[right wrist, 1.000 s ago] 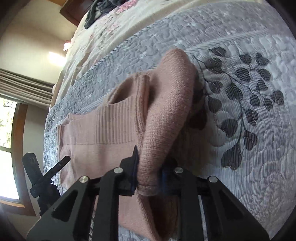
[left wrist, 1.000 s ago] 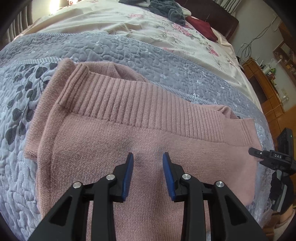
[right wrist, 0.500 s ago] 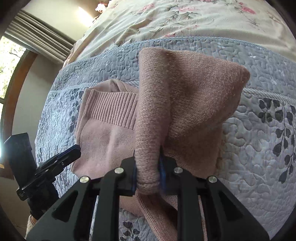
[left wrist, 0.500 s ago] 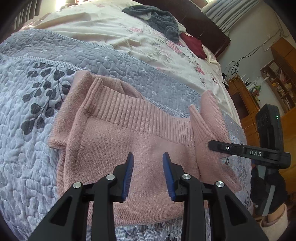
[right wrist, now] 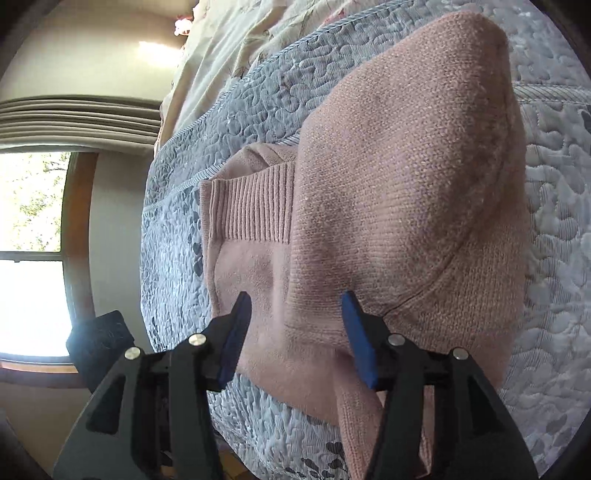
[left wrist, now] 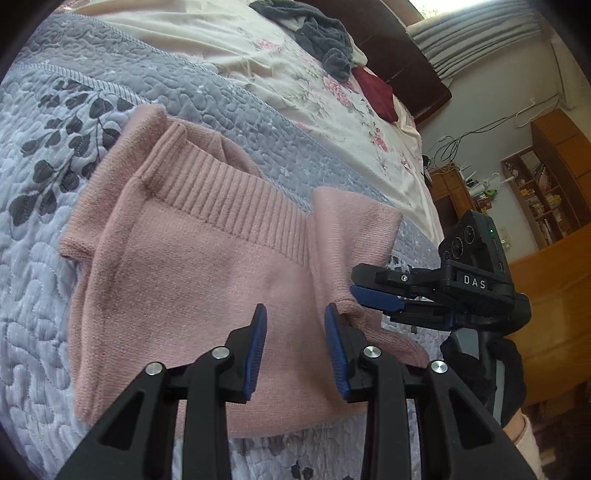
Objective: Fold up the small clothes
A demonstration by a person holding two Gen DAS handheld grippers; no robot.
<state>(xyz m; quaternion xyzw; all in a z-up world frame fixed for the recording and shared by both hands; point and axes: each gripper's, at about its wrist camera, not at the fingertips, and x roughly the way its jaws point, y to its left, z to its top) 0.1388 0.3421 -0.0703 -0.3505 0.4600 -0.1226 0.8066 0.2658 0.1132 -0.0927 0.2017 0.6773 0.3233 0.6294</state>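
A pink knit sweater point(left wrist: 207, 266) lies flat on the grey quilt, ribbed hem toward the far side. Its right sleeve point(left wrist: 351, 236) is folded inward over the body. My left gripper point(left wrist: 295, 317) hovers open just above the sweater's near middle, holding nothing. My right gripper point(left wrist: 356, 286) comes in from the right at the sleeve's cuff. In the right wrist view the right gripper point(right wrist: 295, 306) is open, its blue pads point(right wrist: 354, 332) standing either side of the folded sleeve point(right wrist: 406, 184) without pinching it. The left sleeve is tucked along the far left edge.
The grey leaf-patterned quilt point(left wrist: 221, 96) covers the near part of the bed, with a floral sheet point(left wrist: 258, 48) beyond. Dark grey clothes point(left wrist: 321, 33) and a dark red garment point(left wrist: 376, 96) lie near the headboard. Wooden shelves point(left wrist: 546, 184) stand right. A window point(right wrist: 29, 240) is left.
My right gripper carried the sleeve across onto the sweater's body, then opened and let it go. My left gripper stayed open above the sweater.
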